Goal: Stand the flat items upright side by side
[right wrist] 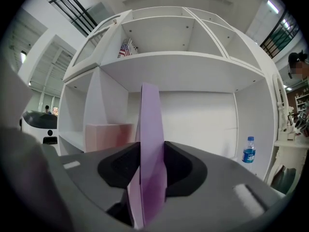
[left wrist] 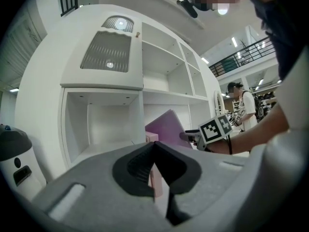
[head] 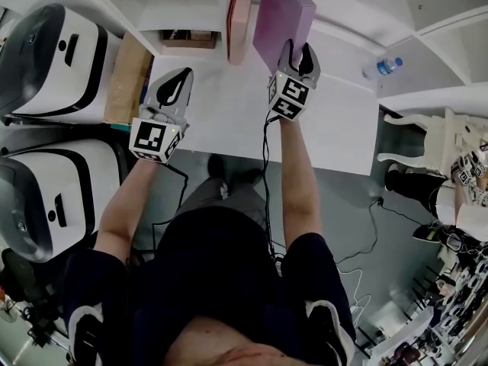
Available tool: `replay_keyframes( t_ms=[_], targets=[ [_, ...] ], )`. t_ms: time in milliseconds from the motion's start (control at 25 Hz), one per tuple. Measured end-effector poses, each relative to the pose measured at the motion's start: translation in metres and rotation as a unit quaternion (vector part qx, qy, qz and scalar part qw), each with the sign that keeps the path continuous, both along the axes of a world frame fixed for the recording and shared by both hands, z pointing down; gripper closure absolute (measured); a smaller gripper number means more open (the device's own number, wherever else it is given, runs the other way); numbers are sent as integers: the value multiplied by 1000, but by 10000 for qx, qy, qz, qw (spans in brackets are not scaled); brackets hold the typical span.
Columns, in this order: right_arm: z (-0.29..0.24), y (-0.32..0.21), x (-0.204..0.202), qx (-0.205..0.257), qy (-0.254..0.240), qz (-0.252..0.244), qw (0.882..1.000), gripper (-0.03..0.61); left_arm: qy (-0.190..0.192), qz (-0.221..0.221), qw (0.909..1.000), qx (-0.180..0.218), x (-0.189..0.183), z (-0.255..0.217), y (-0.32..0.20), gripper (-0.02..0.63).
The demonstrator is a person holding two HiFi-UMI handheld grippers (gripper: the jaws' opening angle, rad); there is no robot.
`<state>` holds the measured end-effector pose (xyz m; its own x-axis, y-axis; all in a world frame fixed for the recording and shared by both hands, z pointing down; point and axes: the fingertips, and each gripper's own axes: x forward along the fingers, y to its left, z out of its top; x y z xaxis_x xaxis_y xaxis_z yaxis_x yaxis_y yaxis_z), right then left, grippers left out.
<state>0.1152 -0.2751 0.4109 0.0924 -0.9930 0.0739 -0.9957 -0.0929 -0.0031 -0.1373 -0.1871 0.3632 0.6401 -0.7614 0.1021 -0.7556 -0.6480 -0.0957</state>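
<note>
My right gripper (head: pixel 301 54) is shut on a flat purple book (head: pixel 280 17), held on edge at the mouth of the white shelf. In the right gripper view the purple book (right wrist: pixel 150 153) rises upright between the jaws. A pink book (head: pixel 239 10) stands upright just left of it, against the shelf's divider; the same pink book (right wrist: pixel 108 137) shows to the left in the right gripper view. My left gripper (head: pixel 174 91) hovers over the white tabletop (head: pixel 221 120), shut and empty. In the left gripper view the purple book (left wrist: pixel 166 128) leans with the right gripper (left wrist: pixel 195 136) on it.
A white shelf unit (right wrist: pixel 193 76) has several open compartments. A water bottle (head: pixel 381 68) lies on the shelf at the right. A cardboard box (head: pixel 126 78) and two white machines (head: pixel 53 59) stand on the left. A white chair (head: pixel 427 139) is at the right.
</note>
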Motion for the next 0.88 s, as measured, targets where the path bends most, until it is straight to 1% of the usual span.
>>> replay_keyframes(
  t_ms=[200, 320, 640, 880],
  targets=[
    [6, -14, -11, 45, 76, 98, 9999, 430, -58, 74, 9999, 53, -13, 1, -2, 611],
    [9, -24, -14, 61, 86, 125, 9999, 430, -87, 43, 9999, 38, -21, 3, -6, 611],
    [23, -47, -20, 80, 371, 66, 9993, 430, -65, -230, 9997, -34, -27, 10, -18, 611],
    [30, -55, -24, 288, 524, 86, 9982, 430, -95, -394, 9992, -70, -23, 14, -24, 611]
  ],
)
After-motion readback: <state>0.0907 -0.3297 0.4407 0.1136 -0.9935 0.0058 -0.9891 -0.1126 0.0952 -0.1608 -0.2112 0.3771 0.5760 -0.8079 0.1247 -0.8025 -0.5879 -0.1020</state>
